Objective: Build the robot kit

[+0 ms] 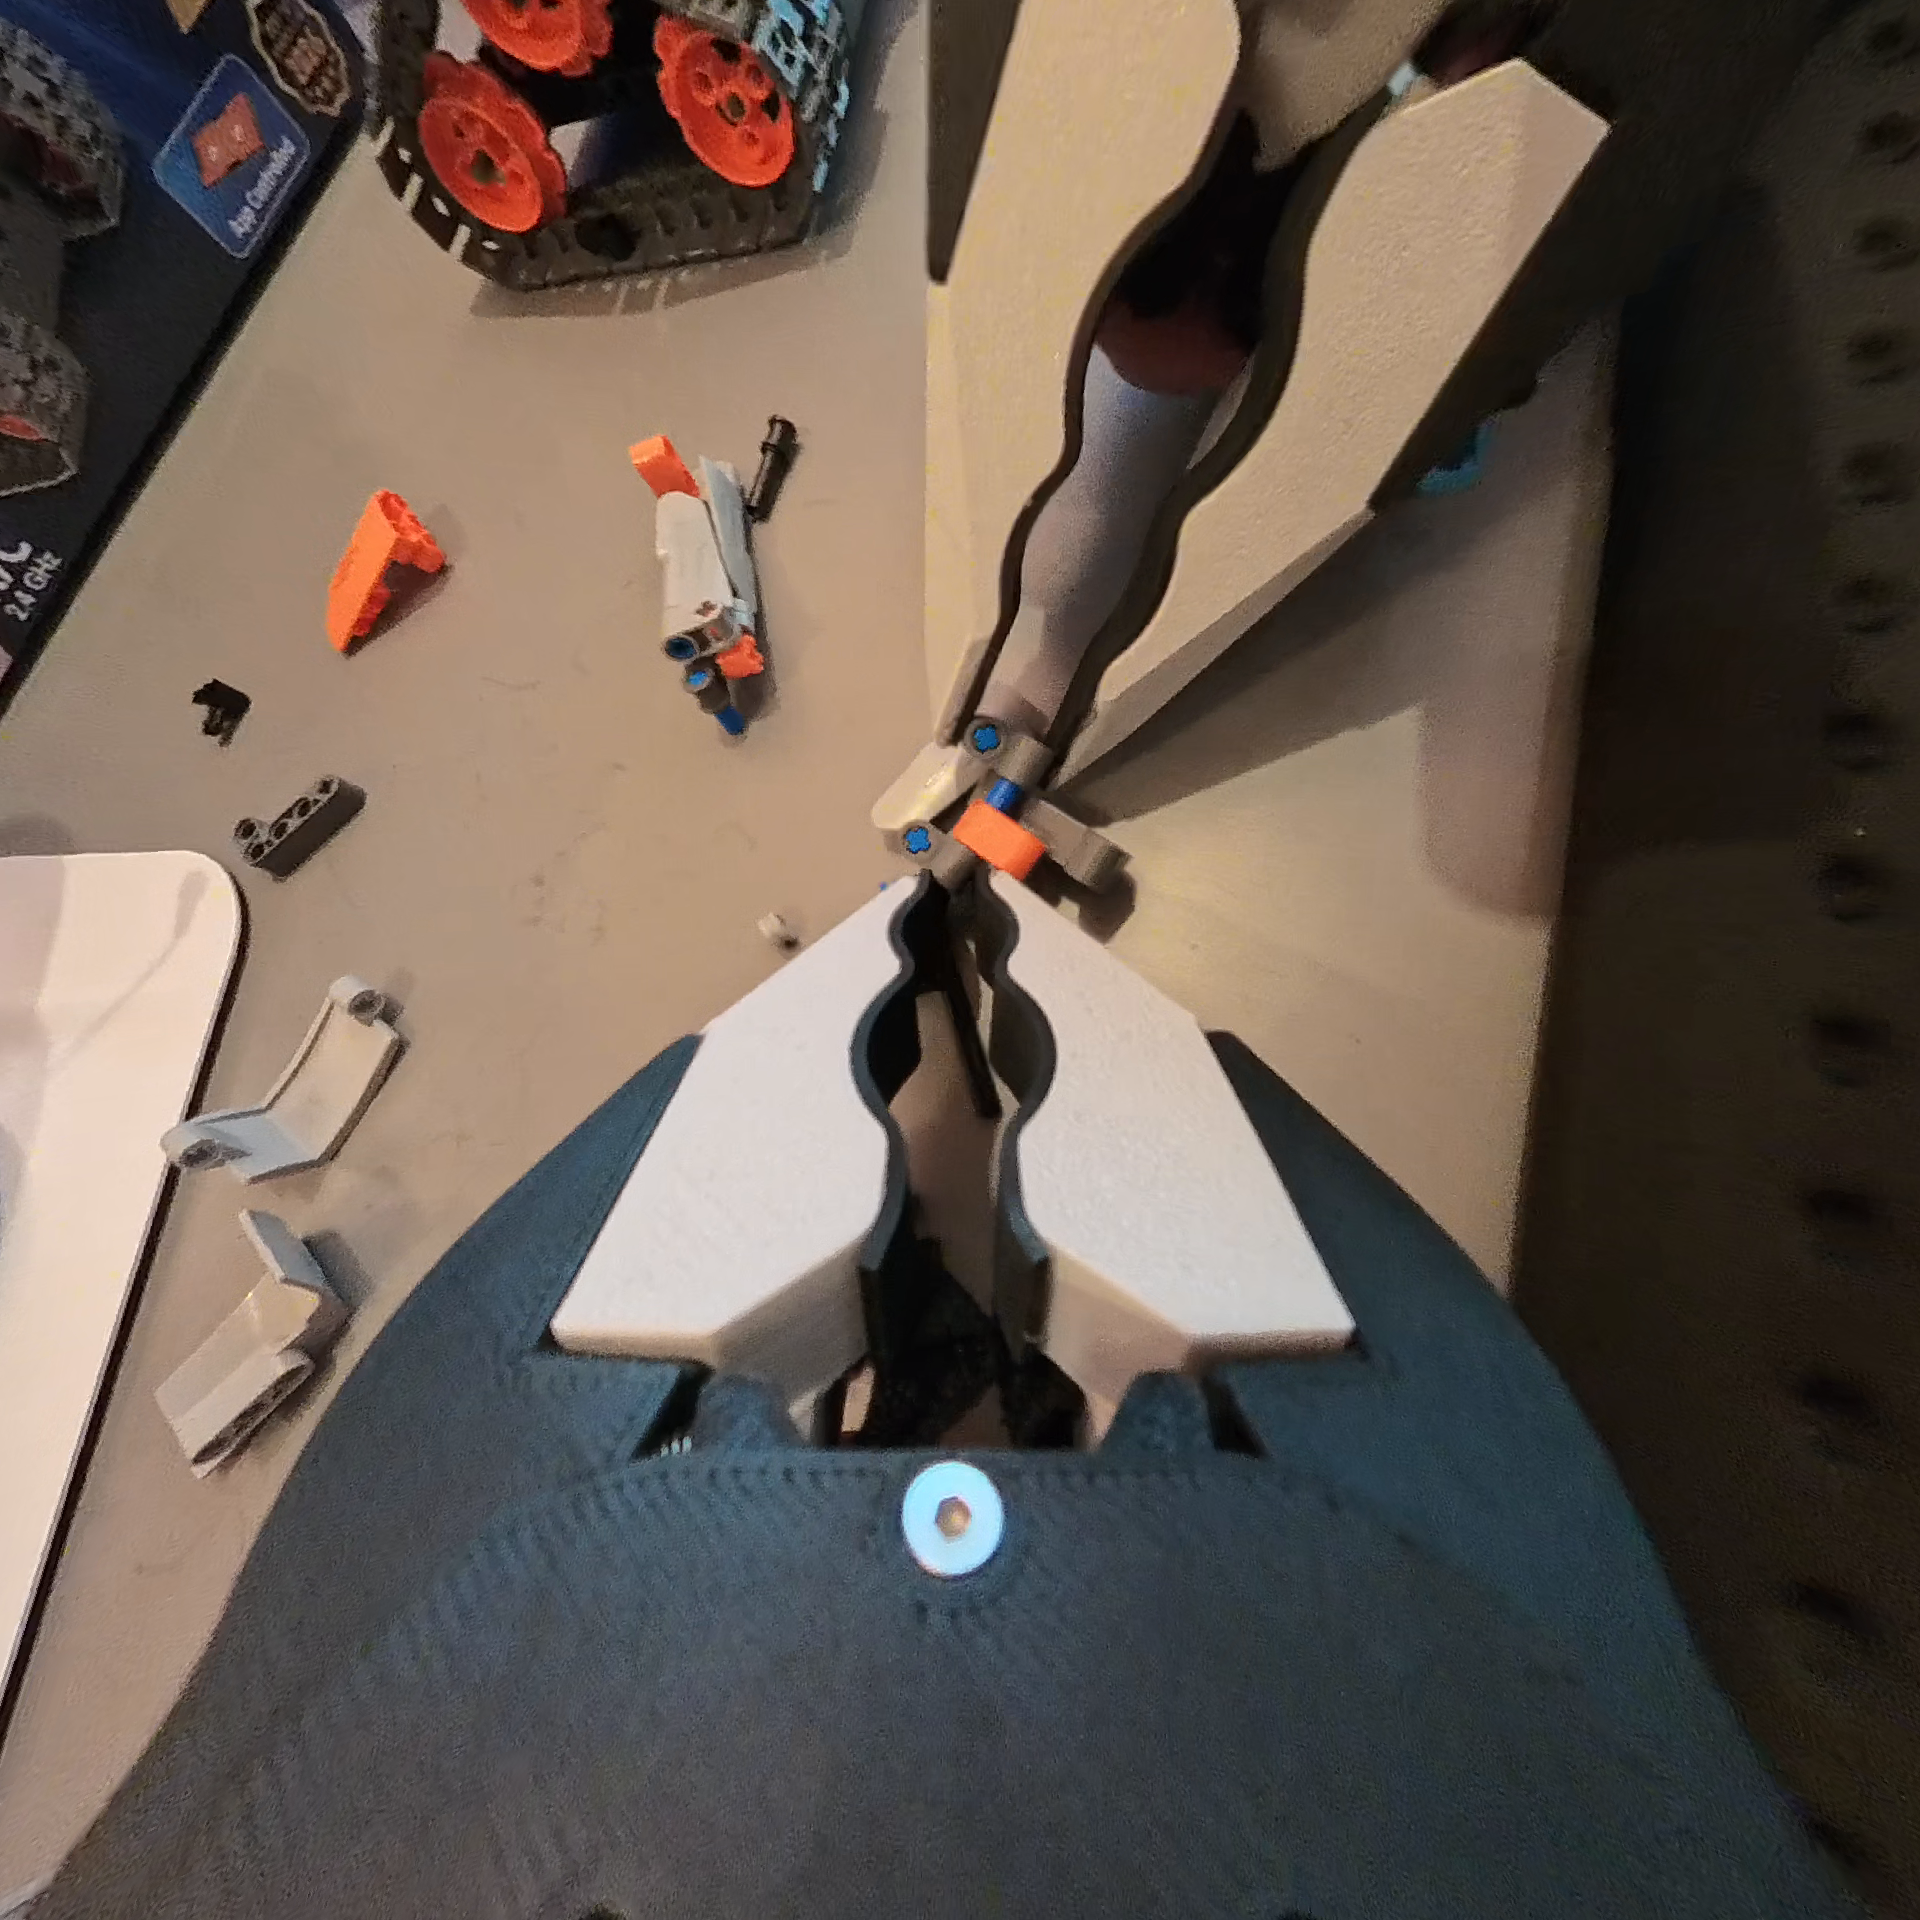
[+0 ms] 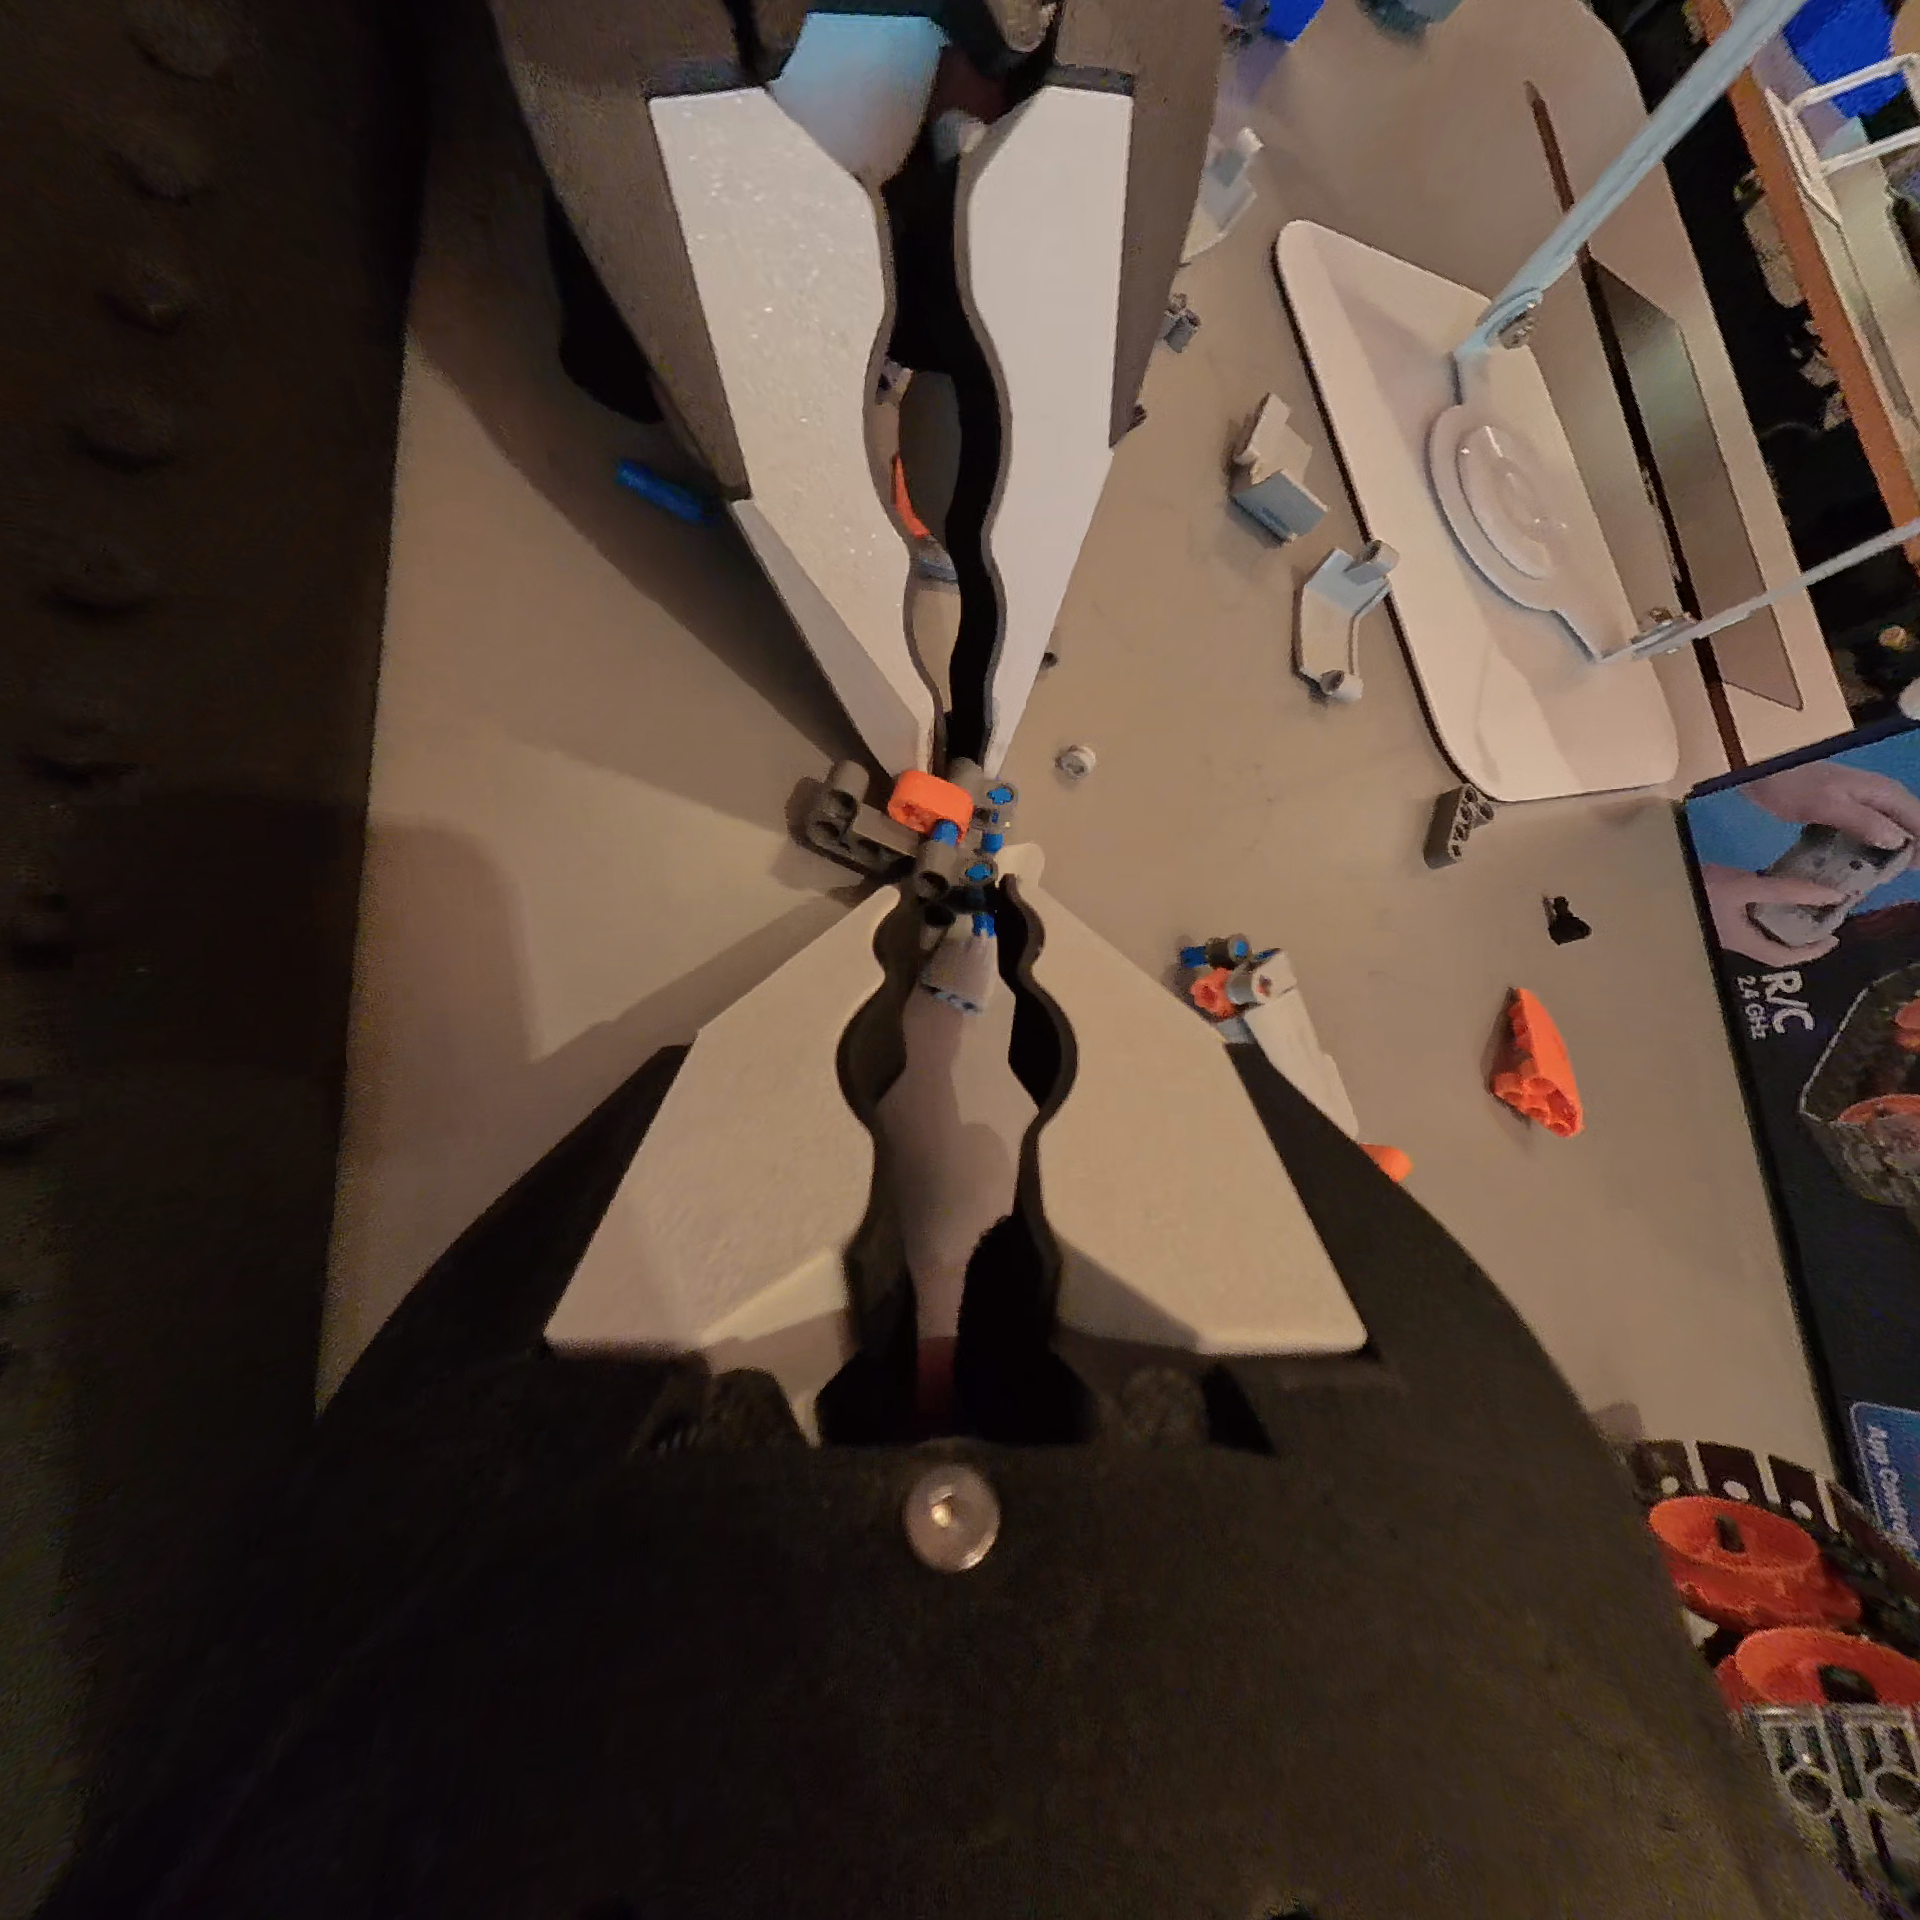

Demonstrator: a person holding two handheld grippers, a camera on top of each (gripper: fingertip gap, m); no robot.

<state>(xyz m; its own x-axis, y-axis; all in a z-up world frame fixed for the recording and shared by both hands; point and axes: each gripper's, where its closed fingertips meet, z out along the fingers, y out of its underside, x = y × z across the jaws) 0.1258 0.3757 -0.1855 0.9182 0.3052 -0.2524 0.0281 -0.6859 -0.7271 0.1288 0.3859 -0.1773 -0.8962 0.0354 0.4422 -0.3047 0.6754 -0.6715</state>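
A small brick assembly (image 1: 987, 821) of grey beams, an orange connector and blue pins hangs above the grey table, held between both grippers, which meet tip to tip. My left gripper (image 1: 951, 896) is shut on its near end, with a thin black rod (image 1: 966, 1039) showing between the fingers. My right gripper (image 1: 1013, 743) comes from the upper right and is shut on the grey part at its far end. In the right wrist view the assembly (image 2: 935, 821) sits between my right gripper (image 2: 956, 906) below and my left gripper (image 2: 964, 750) above.
A tracked vehicle with orange wheels (image 1: 613, 135) and a dark blue box (image 1: 208, 156) stand at the back. A white tray (image 1: 94, 1039) lies left. Loose parts lie around: an orange wedge (image 1: 379, 566), a grey-orange sub-assembly (image 1: 707, 561), grey curved panels (image 1: 291, 1101), a dark beam (image 1: 296, 826). The table edge (image 1: 1538, 935) runs close on the right. My left and right fingertips are right by each other.
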